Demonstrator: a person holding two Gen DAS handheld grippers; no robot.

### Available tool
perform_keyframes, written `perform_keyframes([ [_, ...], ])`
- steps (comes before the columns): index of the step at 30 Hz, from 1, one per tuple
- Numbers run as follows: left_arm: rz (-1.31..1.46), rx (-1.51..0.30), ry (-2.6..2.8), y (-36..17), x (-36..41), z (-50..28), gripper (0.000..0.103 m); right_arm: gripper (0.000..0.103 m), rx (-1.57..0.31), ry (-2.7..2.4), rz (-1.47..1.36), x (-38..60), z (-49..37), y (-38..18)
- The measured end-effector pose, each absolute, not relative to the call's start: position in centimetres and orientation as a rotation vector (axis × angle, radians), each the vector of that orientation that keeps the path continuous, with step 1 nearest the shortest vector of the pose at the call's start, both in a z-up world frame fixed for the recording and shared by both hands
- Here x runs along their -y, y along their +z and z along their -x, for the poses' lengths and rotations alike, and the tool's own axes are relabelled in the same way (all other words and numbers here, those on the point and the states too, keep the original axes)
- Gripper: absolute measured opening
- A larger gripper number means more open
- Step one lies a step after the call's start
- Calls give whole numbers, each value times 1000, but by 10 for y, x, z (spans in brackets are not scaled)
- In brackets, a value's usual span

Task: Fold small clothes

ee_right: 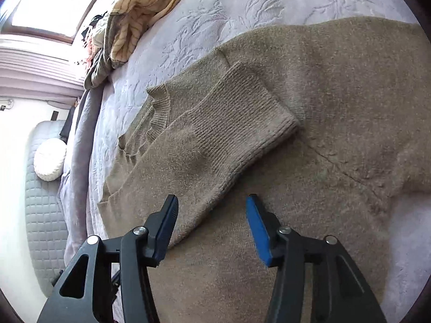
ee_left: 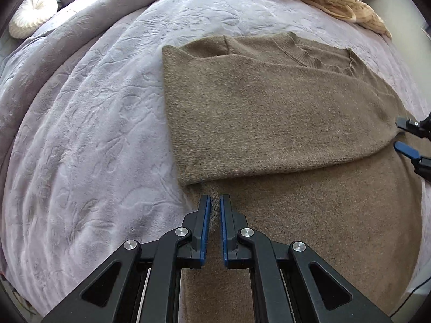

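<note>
Sweater: a brown knit sweater (ee_left: 282, 113) lies flat on the bed, its neck toward the far side. One sleeve (ee_right: 215, 140) is folded across the body, with its ribbed cuff (ee_right: 247, 107) resting on the chest part.
Bed cover: a pale lilac blanket (ee_left: 94, 134) with a pressed leaf pattern is under the sweater.
Left tongs: the left tongs (ee_left: 215, 202) point down at the near left edge of the sweater. The blue pads (ee_left: 207, 220) are pressed almost together with only a thin slit between them; I cannot tell if any cloth is pinched there.
Right tongs: the right tongs (ee_right: 212, 202) are spread above the folded sleeve, and nothing is between the pads. In the left wrist view they appear at the right edge (ee_left: 404, 137), just beside the sweater.
Other clothes: a cream striped garment (ee_right: 134, 13) lies in a heap at the far side of the bed.
Cushion: a round white cushion (ee_left: 32, 13) is at the far left.
</note>
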State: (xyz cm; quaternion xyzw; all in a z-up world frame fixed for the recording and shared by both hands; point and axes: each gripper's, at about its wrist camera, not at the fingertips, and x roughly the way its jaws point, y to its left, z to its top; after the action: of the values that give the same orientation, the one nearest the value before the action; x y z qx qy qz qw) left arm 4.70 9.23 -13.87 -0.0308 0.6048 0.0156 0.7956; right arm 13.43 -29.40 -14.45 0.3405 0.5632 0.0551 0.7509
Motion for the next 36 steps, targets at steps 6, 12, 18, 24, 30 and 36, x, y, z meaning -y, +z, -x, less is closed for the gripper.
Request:
perform_keyframes([
  [6,138,-1246,149,-141,-112,-64,8,24,-1252,107,-712,291,-143,-140],
  [12,185,-1236,105,-145,-129,-59,8,15,-1268,49,-676,295,-141,-145],
  [18,141,-1259,183,-137,-132,-41,8,15,-1279,42,-752,308,-129,-153],
  [24,187,-1291,179,-129,-136,-26,8,40,-1322,89,-666,296,-113,-135],
  [30,215,-1316,187,-122,-128,-13,103,53,-1376,134,-574,272,-89,-124],
  [36,115,-1280,202,-99,-102,6,101,54,-1418,165,-508,257,-65,-120],
])
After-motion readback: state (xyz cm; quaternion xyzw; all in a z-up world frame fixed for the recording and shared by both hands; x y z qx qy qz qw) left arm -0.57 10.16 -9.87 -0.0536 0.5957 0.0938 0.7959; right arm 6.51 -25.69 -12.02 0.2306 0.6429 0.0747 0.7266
